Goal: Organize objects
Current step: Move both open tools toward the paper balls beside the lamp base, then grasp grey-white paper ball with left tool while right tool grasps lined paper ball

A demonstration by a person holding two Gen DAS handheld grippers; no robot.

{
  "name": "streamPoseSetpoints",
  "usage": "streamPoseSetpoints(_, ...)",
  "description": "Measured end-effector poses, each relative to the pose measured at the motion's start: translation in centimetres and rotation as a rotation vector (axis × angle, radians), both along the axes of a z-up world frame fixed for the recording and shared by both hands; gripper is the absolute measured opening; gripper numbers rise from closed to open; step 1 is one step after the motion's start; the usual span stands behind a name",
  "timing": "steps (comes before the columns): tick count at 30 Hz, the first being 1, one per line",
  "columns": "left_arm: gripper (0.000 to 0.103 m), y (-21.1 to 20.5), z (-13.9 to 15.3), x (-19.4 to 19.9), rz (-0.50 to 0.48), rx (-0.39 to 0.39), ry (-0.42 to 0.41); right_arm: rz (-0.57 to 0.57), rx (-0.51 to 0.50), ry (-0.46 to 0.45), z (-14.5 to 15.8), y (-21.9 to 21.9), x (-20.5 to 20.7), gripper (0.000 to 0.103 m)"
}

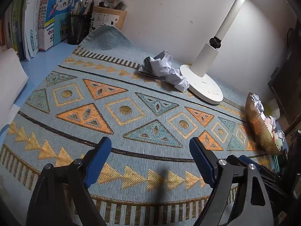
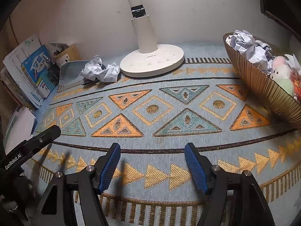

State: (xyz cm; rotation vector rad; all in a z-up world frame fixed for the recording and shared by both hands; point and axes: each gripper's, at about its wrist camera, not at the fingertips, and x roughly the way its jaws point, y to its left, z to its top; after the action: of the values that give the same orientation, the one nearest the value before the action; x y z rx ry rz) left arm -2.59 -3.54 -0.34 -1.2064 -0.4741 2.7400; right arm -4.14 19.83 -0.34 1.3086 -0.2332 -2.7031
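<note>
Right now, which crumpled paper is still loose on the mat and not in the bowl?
The crumpled paper wad lying on the mat against the lamp base. The other crumpled paper already sits inside the gold ribbed bowl.

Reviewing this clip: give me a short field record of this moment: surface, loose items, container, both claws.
surface: patterned mat
loose items: crumpled paper beside the lamp base
container: gold bowl at the mat's right, holding crumpled paper and soft round toys
left claw: open, empty, above the mat
right claw: open, empty, above the mat
background: books, pen holder
</note>
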Motion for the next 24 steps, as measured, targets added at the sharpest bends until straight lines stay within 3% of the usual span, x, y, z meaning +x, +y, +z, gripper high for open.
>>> streamPoseSetpoints(7, 0.084, -0.8, -0.3, -1.2, -0.033, 0.077, -0.07, 0.041, 0.051, -0.01, 0.1, -1.3, -0.2, 0.081)
streamPoseSetpoints(11, 0.084, -2.6, 1.8, -4.2, -0.055, 0.113, -0.074, 0.125, 0.085, 0.001, 1.0, -3.2, -1.6, 0.083)
streamPoseSetpoints(16, 0.085, -4.2, 3.7, -10.5, -0.06, 0.096, -0.028, 0.203, 0.093, 0.089, 3.5, -5.9, -5.9, 0.081)
streamPoseSetpoints(20, 0.085, -4.2, 2.1, -15.9, -0.11, 0.175, -0.072, 0.271, 0.157, 0.126, 2.7, -8.7, -10.0, 0.074)
streamPoseSetpoints(21, 0.085, -3.9, 1.7, -16.9, -0.124, 0.179, -0.075, 0.285, 0.153, 0.122, 2.4, -9.2, -11.1, 0.069)
streamPoseSetpoints(24, 0.085, -2.8, 0.6, -19.1, -0.147, 0.151, -0.097, 0.305, 0.152, 0.122, 1.5, -10.3, -13.4, 0.068)
